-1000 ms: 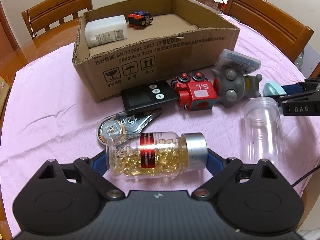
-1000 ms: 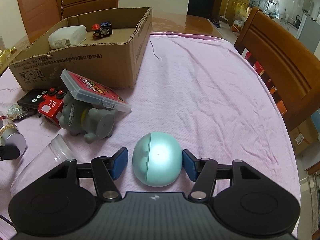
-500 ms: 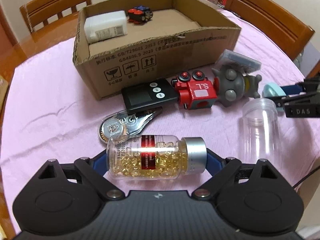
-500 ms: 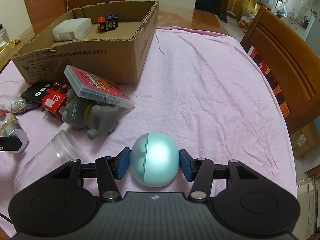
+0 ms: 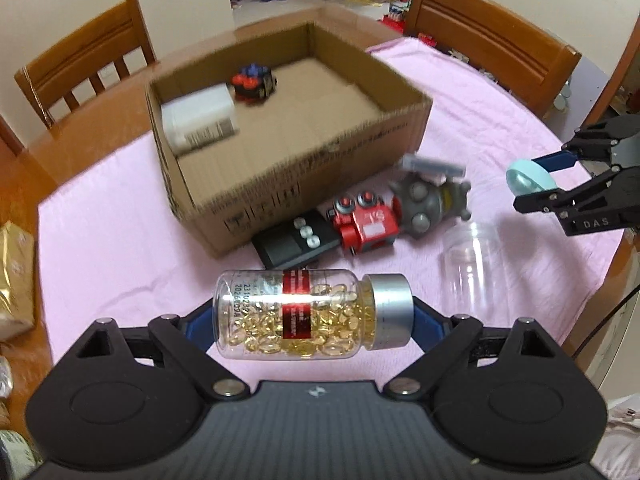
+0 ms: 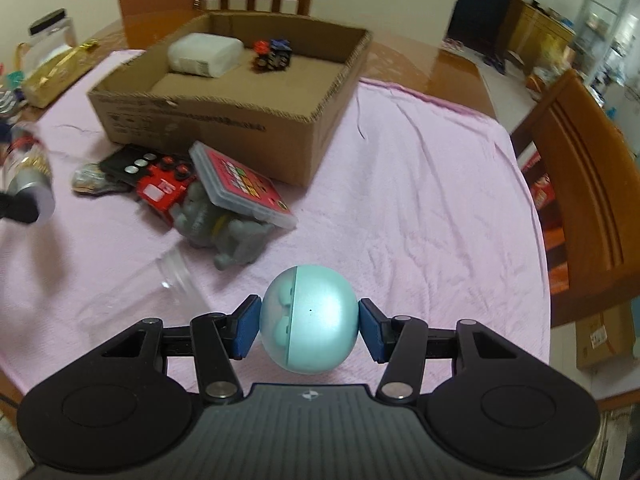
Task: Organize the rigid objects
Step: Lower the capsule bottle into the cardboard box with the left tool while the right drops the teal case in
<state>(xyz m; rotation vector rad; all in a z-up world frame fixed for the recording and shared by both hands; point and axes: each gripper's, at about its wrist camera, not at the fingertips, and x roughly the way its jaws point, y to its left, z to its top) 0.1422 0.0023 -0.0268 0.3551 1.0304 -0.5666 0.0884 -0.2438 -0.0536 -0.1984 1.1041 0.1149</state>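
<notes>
Gripping a clear pill bottle (image 5: 312,314) crosswise, the left tool (image 5: 312,320) has it pinched end to end, the base against one blue pad and the silver cap against the other, up off the pink cloth (image 5: 120,248). Golden capsules fill the lower half, and a red label runs round the middle; the print on it is too small to read, though digits starting "2310" show beside it. Over on the other side, the right tool (image 6: 309,330) is clamped on a teal ball-shaped capsule (image 6: 309,320), also lifted clear of the tabletop (image 6: 420,208). "DAS" is printed in pale letters on that tool's black finger, seen from the left camera.

Just beyond, an empty clear jar (image 5: 474,264) lies on its side on the cloth. Past it sits the cluster: a black remote (image 5: 298,242) with pale round buttons, a red toy block (image 5: 366,222) touching it, with a white patch that reads like "S'L", and a grey figure (image 5: 424,210) just beside that. A flat clear case (image 6: 244,184) with a red printed card leans on top of the grey figure.

Farther back stands the open cardboard box (image 5: 304,184), dark printing along its front wall, blurred beyond reading. Inside lie a white rectangular bottle (image 5: 200,122) and a small red-and-blue toy (image 5: 254,82). Wooden chairs (image 5: 492,36) ring the far side.
</notes>
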